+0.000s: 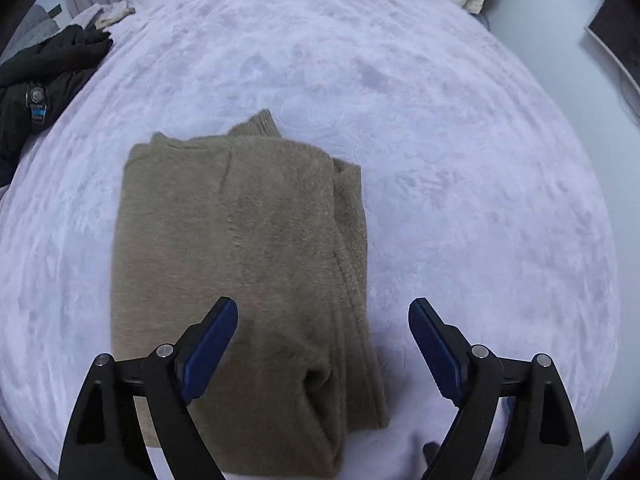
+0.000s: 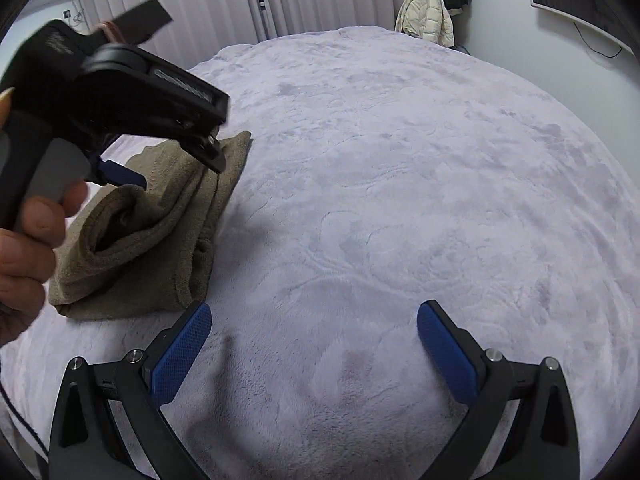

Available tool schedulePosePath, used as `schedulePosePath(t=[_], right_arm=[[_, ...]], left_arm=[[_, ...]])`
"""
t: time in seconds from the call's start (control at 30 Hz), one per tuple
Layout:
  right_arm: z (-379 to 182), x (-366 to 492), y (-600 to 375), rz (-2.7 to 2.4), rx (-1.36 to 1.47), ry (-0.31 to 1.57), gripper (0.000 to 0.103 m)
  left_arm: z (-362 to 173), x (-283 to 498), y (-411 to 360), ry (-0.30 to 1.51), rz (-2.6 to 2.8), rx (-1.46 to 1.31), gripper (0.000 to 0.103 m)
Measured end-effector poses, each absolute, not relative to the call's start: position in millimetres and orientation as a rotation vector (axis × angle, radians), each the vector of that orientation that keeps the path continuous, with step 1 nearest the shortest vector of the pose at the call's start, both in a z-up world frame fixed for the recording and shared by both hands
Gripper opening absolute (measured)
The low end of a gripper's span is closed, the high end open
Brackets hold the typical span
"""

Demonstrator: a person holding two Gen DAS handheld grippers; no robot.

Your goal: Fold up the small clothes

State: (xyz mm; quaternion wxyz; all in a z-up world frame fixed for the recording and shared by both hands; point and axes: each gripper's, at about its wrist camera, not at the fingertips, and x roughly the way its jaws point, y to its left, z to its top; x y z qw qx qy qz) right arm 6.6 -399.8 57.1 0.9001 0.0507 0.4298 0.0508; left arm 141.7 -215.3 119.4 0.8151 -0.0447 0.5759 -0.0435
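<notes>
Folded brown garment (image 1: pixel 240 272) on bed cover (image 1: pixel 460 160); risk of unfolding.
Left gripper (image 1: pixel 323 312) above garment, right gripper (image 2: pixel 314 316) beside it; both wide open, empty; snagging the loose near-end pocket would undo folds.

Left wrist view: mounted behind the left gripper (image 1: pixel 323 312), looking steeply down, close over the folded brown garment (image 1: pixel 240 260) on the lavender blanket (image 1: pixel 440 140). Right wrist view: behind the right gripper (image 2: pixel 314 320), set to the garment's right (image 2: pixel 152 232), facing forward across the blanket at a shallower angle toward the curtains (image 2: pixel 200 0). Shared ground: garment, blanket, cream jacket (image 2: pixel 426 16) (far edge in both). The left gripper's body appears only in the right view
</notes>
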Motion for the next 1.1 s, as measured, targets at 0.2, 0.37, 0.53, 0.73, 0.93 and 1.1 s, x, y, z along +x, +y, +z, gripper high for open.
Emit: schedulePosePath(t=[0.2, 0.37, 0.53, 0.73, 0.93, 1.1], right_arm=[[86, 6, -381, 0.249, 0.174, 0.833, 0.102], [93, 23, -338, 0.509, 0.288, 0.862, 0.102], [79, 47, -299, 0.574, 0.347, 0.977, 0.101], [48, 98, -289, 0.548, 0.455, 1.090, 0.066], [83, 88, -293, 0.511, 0.318, 0.979, 0.021], [63, 96, -303, 0.427, 0.254, 1.023, 0.021]], left_arm=[[136, 84, -110, 0.971, 0.140, 0.061, 0.103], [91, 58, -32, 1.055, 0.176, -0.099, 0.103], [48, 49, -22, 1.122, 0.158, -0.231, 0.103], [29, 55, -21, 1.142, 0.124, -0.297, 0.103], [57, 51, -41, 1.080, 0.020, -0.243, 0.103], [28, 59, -61, 1.126, -0.012, -0.220, 0.103]])
